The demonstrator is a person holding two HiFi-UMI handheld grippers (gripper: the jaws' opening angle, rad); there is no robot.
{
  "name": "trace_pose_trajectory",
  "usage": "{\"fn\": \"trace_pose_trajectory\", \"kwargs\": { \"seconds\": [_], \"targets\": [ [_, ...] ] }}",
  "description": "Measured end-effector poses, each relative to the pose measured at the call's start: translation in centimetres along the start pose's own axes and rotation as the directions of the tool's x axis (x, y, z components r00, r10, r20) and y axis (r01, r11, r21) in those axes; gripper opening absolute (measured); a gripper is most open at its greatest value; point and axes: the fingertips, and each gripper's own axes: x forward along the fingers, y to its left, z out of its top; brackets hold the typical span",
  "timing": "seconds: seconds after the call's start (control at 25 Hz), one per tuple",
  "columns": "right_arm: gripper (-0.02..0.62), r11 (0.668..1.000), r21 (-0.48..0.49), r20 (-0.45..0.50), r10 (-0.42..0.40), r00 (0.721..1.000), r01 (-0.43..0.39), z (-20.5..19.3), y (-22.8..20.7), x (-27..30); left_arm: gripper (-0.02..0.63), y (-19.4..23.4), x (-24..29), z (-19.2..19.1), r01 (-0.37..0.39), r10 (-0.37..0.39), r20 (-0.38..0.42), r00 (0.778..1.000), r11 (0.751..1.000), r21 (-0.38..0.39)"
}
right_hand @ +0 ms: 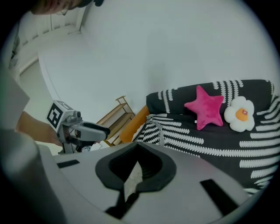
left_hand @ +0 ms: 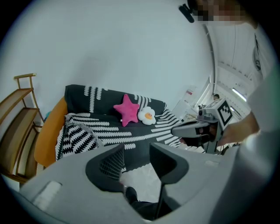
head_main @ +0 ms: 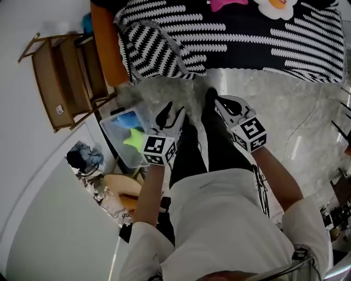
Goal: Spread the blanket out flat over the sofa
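The left gripper [head_main: 171, 111] stands released and empty, the right gripper [head_main: 220, 101] clenched on nothing. At 12 o'clock the striped blanket [head_main: 247, 38] covers the sofa [head_main: 104, 46]; a plastic bin [head_main: 116, 147] sits at 9 o'clock, a wooden rack [head_main: 60, 82] at 10, on pale marbled floor [head_main: 285, 110].

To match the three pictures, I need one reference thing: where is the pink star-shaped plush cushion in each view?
Head view: the pink star-shaped plush cushion is at the top edge, right of centre, mostly cut off.
Left gripper view: near the picture's centre.
Right gripper view: right of centre, at mid height.
Shared landmark: the white fried-egg plush lies beside it, on its right in all three.
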Motion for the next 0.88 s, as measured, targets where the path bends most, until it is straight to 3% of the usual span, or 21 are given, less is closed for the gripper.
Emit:
{"fn": "trace_pose_trajectory", "kwargs": {
  "seconds": [0.64, 0.88],
  "targets": [
    [0.005, 0.991, 0.130, -0.054, -0.026, 0.998, 0.033, -9.5, -7.9, 7.2, 0.178, 7.4, 12.3, -7.3, -0.058, 0.058, -0.009, 0.998, 0.992, -0.109],
    [0.005, 0.997, 0.067, -0.074, -0.043, 0.996, 0.048, -12.6, -8.9, 10.8, 0.178, 11.4, 16.2, -11.1, -0.096, 0.095, -0.018, 0.995, 0.984, -0.147]
  ]
}}
